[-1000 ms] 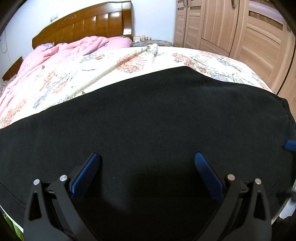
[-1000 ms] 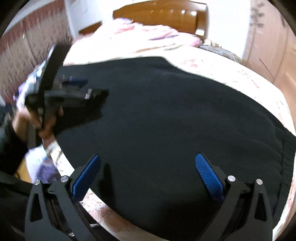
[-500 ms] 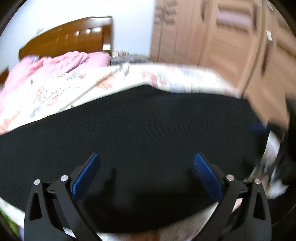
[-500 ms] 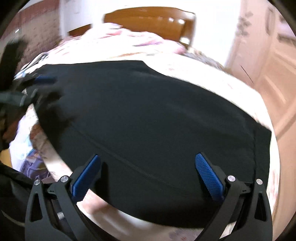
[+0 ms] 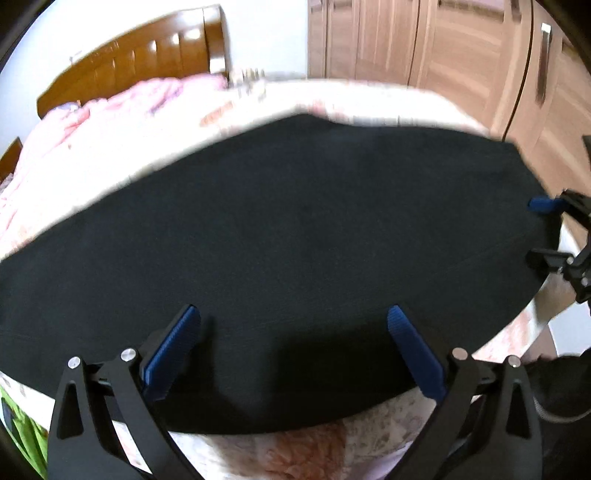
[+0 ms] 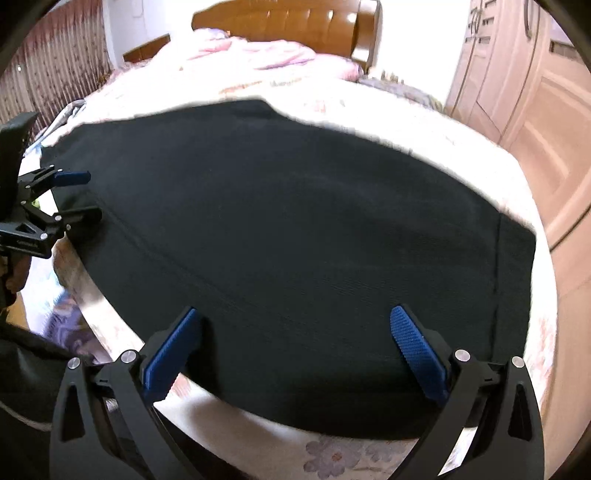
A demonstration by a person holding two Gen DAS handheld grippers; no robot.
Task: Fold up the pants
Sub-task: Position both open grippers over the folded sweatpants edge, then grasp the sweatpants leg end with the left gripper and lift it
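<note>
Both the left gripper (image 5: 291, 350) and the right gripper (image 6: 295, 350) hover with jaws spread, holding nothing, above the black pants (image 6: 288, 221) lying flat on the bed (image 6: 332, 454). Pinching only the top layer would likely skew the fold.

The pants (image 5: 295, 229) lie spread flat on the bed (image 6: 369, 114), along its near edge. The quilt (image 5: 122, 107) sits behind them toward 11 o'clock, the headboard (image 6: 295, 26) beyond it, and the wardrobe (image 5: 461, 55) at 2 o'clock.
</note>
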